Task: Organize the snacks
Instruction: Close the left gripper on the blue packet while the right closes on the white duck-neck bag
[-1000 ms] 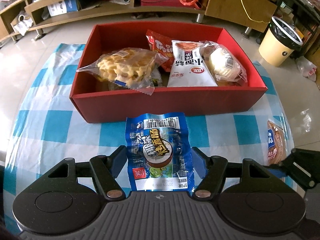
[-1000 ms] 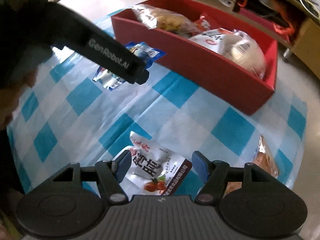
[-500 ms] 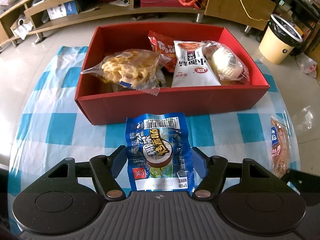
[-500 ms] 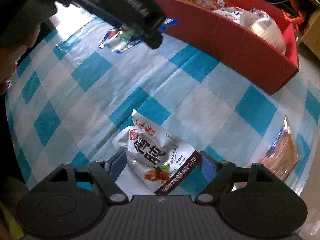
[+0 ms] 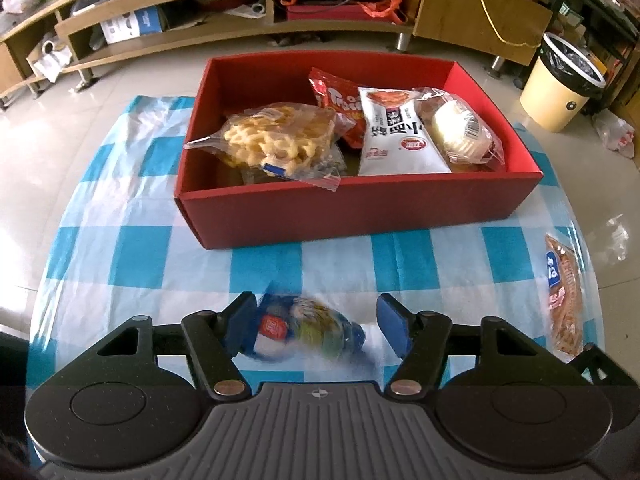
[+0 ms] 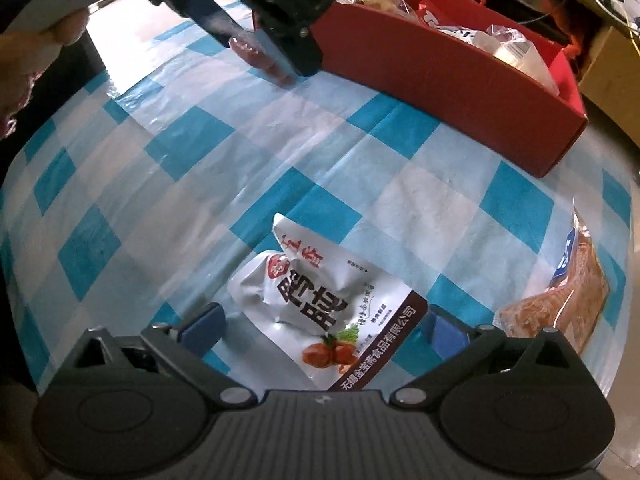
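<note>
The blue sausage packet lies blurred between the wide-open jaws of the left gripper, its near end against the left pad, apparently tumbling or askew on the checked surface. It looks light, a slick film sleeve around a firm core, so it may skid; a pinch across the thick middle seems better than the flat sealed ends. In the right wrist view the white pouch rests flat and crumpled between the spread jaws of the right gripper, untouched; soft and slippery, probably best caught by its puffed body. The amber bag sits at the surface's right edge. Farther off, the red box already holds a waffle bag and other packs.
</note>
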Demonstrator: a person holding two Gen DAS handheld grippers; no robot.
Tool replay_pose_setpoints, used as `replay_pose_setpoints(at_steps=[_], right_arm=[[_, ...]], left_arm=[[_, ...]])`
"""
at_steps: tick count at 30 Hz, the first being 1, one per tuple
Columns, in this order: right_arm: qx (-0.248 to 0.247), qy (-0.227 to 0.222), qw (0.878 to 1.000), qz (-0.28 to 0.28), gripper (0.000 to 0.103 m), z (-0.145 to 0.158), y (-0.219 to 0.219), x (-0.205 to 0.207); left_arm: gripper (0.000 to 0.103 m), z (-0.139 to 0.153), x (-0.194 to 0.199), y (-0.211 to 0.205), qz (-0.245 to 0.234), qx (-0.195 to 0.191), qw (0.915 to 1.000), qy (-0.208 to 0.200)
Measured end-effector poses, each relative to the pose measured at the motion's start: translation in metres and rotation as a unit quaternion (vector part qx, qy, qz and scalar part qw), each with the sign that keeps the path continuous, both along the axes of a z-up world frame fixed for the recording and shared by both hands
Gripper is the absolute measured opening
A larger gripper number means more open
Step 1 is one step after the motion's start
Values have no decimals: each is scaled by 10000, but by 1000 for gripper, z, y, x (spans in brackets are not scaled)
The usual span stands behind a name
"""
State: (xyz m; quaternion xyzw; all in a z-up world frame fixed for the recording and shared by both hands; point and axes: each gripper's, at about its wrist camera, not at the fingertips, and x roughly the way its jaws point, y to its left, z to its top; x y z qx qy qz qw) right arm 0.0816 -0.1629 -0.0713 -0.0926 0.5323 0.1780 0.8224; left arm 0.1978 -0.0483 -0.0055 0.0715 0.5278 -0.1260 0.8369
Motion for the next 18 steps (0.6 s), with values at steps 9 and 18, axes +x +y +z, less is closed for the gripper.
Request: replay_pose_setpoints(at_steps=[9, 18], right_arm=[[-12, -28, 9999, -130, 85, 6, -6, 13], [50, -23, 9999, 126, 80, 5, -4, 20]], left_arm=[[77, -20, 1, 2, -25, 165, 9996, 212], [93, -35, -8, -3, -866, 582, 9944, 173]])
